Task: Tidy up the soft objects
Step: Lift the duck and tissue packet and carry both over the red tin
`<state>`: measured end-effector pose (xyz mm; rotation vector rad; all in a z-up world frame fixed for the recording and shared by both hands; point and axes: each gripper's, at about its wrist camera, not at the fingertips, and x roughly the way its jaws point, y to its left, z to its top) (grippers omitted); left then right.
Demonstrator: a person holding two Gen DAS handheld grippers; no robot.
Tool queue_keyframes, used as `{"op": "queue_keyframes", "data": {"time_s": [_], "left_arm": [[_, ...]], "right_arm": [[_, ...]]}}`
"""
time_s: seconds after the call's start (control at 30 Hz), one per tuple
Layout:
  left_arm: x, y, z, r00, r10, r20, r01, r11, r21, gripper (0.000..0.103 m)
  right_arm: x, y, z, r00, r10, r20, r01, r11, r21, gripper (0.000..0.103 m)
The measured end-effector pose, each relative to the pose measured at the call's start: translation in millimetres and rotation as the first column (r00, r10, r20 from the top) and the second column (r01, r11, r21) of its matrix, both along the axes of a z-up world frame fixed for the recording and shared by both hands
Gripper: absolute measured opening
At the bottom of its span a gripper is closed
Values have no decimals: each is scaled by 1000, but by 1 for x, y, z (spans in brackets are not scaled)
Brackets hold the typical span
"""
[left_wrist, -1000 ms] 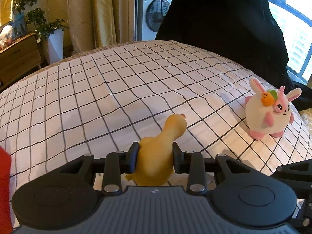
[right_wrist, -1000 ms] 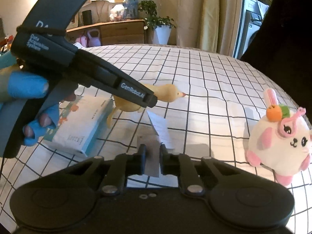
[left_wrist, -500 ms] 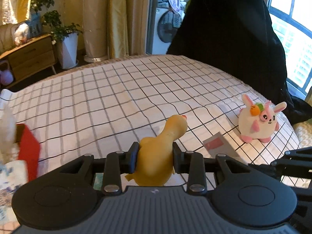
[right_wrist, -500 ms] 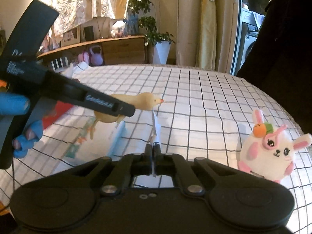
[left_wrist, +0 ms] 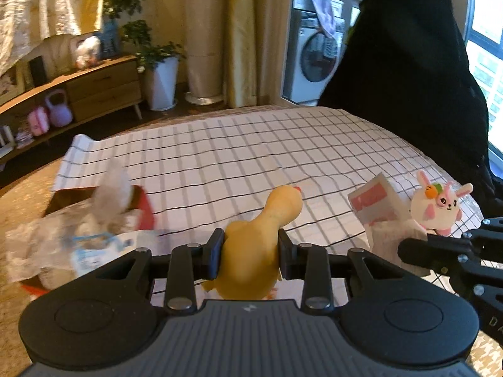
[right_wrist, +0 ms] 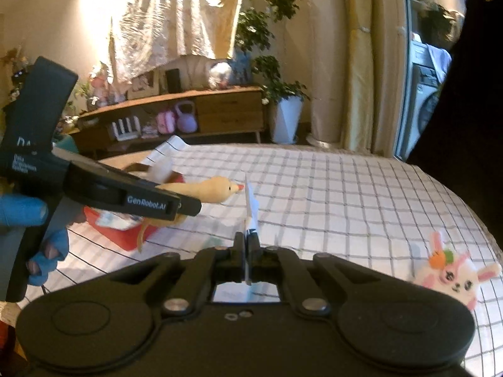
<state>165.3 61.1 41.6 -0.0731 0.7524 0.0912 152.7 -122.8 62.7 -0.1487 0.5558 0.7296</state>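
Left gripper (left_wrist: 250,253): pinching the yellow rubber chicken (left_wrist: 251,257) across its body, one pad on each flank; held up above the bed with the toy's head and red-tipped beak pointing forward. From the right wrist view the same gripper (right_wrist: 185,205) comes in from the left, held by a blue-gloved hand (right_wrist: 37,235), with the chicken's (right_wrist: 213,190) neck sticking out past its tip.

Right gripper (right_wrist: 247,245): pressed together on a thin white tissue packet (right_wrist: 250,207), seen edge-on and standing upright between the pads. In the left wrist view the packet (left_wrist: 375,202) shows a pink-and-white face and hangs at the tip of the right gripper (left_wrist: 405,249), just in front of the bunny.

Bed (left_wrist: 267,157): covered by a white sheet with a dark grid pattern; it fills the middle of both views.

Red box (left_wrist: 144,213): at the left on the bed, open, with white crumpled wrapping or tissue (left_wrist: 78,235) spilling over it; blurred, so its contents cannot be told. In the right wrist view it (right_wrist: 122,229) lies below the left gripper and the chicken.

Plush bunny (left_wrist: 437,207): round, white and pink, an orange carrot on its head, sitting upright near the right edge of the bed; in the right wrist view it (right_wrist: 452,278) is at the lower right, well apart from the chicken.

Wooden sideboard (right_wrist: 188,116): beyond the bed against the wall, pink and purple kettlebells (right_wrist: 185,121) on its lower shelf.
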Motion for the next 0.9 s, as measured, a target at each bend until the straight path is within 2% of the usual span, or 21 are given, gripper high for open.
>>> {"op": "queue_keyframes", "data": {"time_s": [0.47,0.9], "left_arm": [[-50,83,30,989,149,12,-149,988,33,34],[-52,166,24,954,298,9,-299,954,24,34]], "right_arm": [[-11,76,34,994,100,40,-101,995,23,1],[-2,163,21,989,142,32,-142,990,-9,1]]}}
